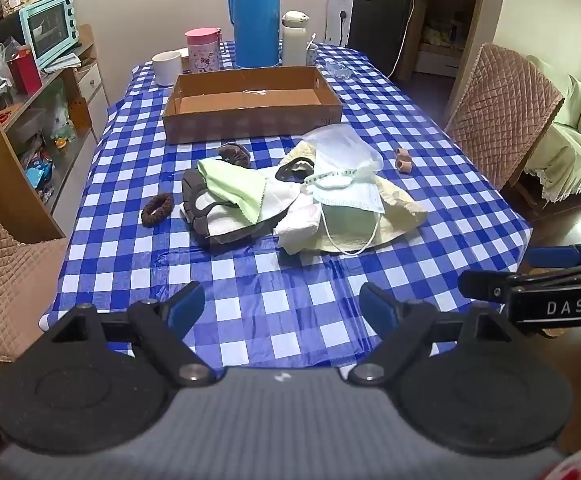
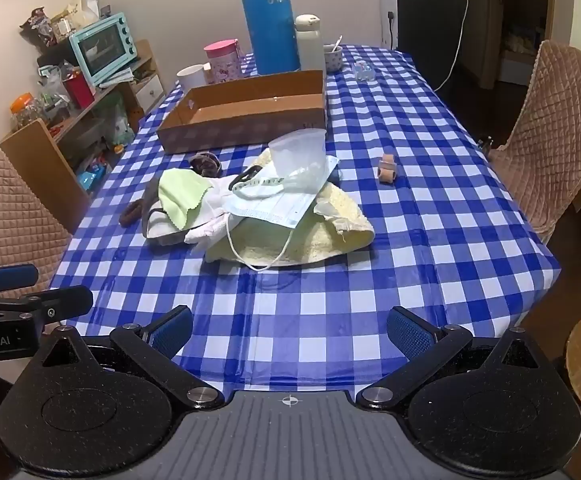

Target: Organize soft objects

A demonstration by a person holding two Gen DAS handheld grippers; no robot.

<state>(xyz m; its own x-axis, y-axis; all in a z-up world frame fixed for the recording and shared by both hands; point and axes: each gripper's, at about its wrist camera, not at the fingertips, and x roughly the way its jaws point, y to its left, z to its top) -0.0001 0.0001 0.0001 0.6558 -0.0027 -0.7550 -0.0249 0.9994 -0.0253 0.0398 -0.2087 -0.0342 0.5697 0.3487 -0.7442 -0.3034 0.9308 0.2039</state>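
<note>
A heap of soft things lies mid-table: a light green cloth (image 1: 236, 188) (image 2: 180, 196), a face mask (image 1: 350, 196) (image 2: 278, 206), a pale yellow hat (image 1: 394, 208) (image 2: 322, 236), a clear plastic bag (image 1: 346, 144) (image 2: 300, 158) and white fabric (image 1: 298, 222). A brown scrunchie (image 1: 157, 209) (image 2: 129, 213) lies left of the heap. An empty cardboard tray (image 1: 250, 118) (image 2: 242, 124) stands behind it. My left gripper (image 1: 282, 306) hangs open over the near tablecloth, nothing between its fingers. My right gripper (image 2: 290, 330) is open too, short of the heap.
A blue thermos (image 1: 255, 12) (image 2: 268, 20), white flask (image 1: 294, 38), pink cup (image 1: 203, 50) and white mug (image 1: 167, 67) stand behind the tray. A small tan roll (image 1: 403, 160) (image 2: 386, 170) lies right of the heap. Padded chairs (image 1: 502, 116) (image 2: 558, 132) flank the table.
</note>
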